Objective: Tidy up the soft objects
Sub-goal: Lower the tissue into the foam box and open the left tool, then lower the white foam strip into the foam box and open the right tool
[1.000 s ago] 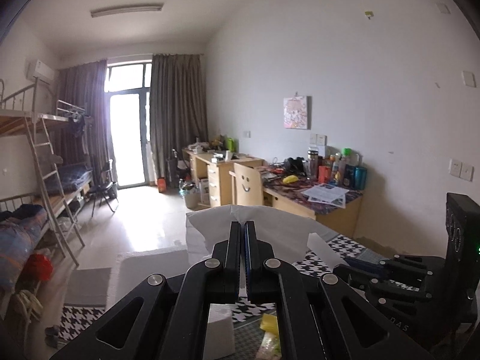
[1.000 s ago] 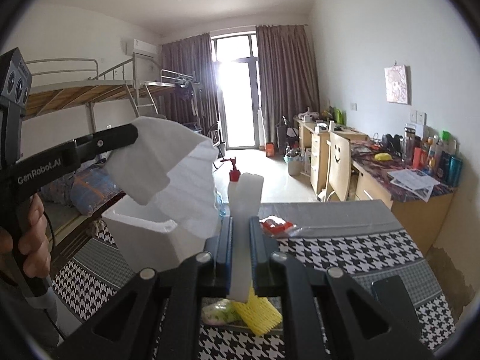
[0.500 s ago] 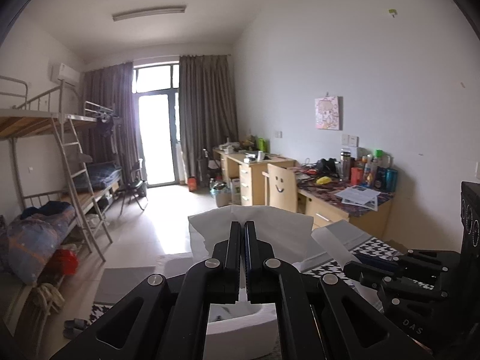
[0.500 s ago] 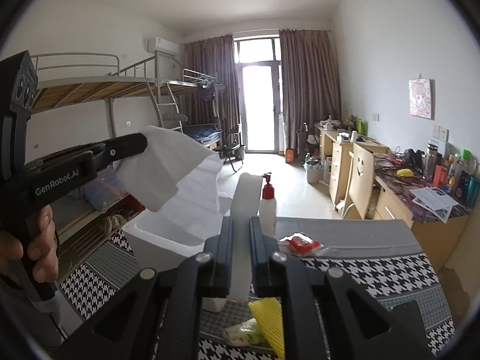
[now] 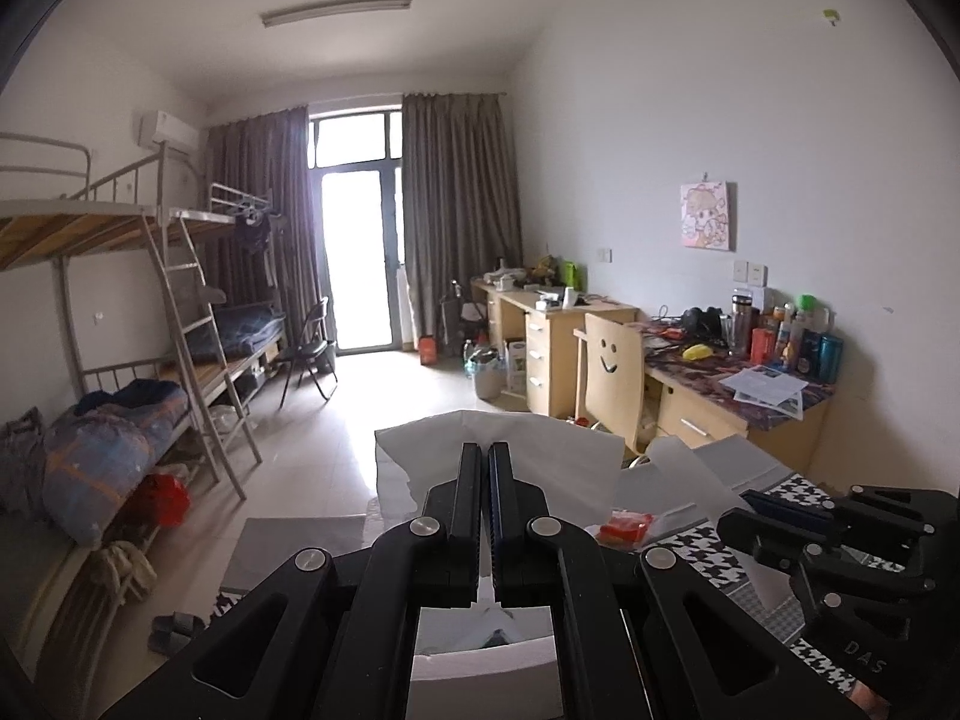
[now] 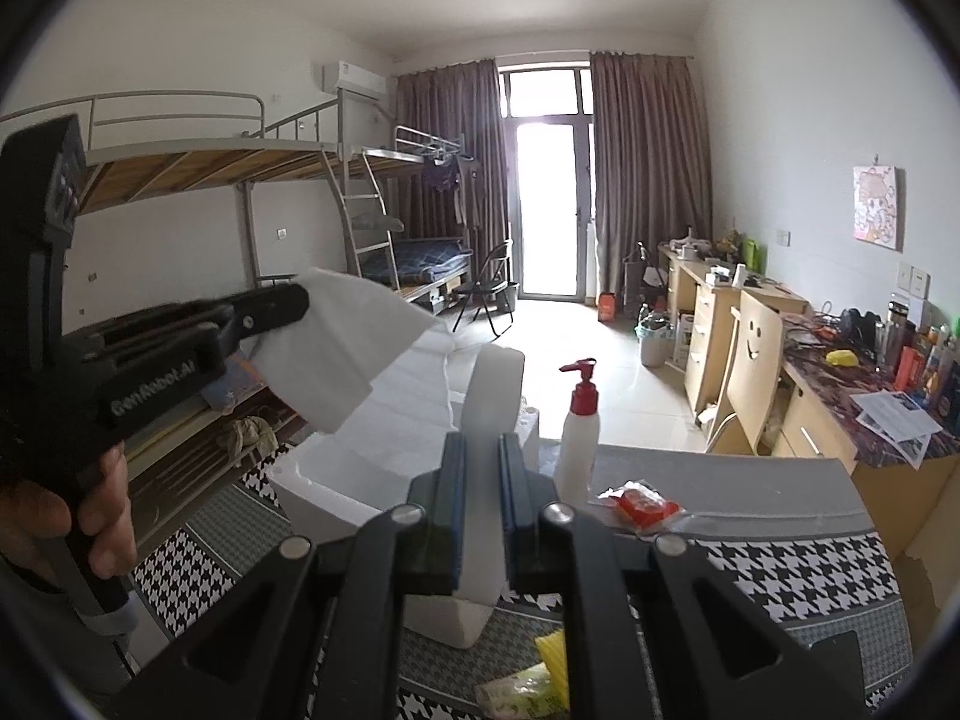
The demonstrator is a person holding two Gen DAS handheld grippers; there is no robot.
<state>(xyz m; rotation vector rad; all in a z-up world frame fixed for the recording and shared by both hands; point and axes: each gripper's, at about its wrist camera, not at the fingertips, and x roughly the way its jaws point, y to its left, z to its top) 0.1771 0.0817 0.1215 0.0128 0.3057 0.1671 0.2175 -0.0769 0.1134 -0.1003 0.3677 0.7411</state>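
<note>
**Aloft, a white sheet is clamped at both ends above the foam box**

Aloft over the table (image 6: 780, 534), a white soft sheet (image 6: 336, 342) is gripped by both grippers. The left gripper (image 5: 485, 450) is held nearly level, tipped slightly downward, its jaws pressed together on one edge of the sheet, which fans out to either side of the fingertips. In the right wrist view, that same gripper is seen from the side, carried by a hand (image 6: 90, 516) wrapped around its handle at the lower left. The right gripper (image 6: 481, 450) is likewise pointed forward and a little down, its jaws clamped on the sheet's other end, which stands up between the pads as a narrow white strip. The sheet's long axis runs from one gripper to the other, sagging between them over the open white foam box (image 6: 360, 468). A pump bottle (image 6: 579, 420) is stood just beside the box.
</note>
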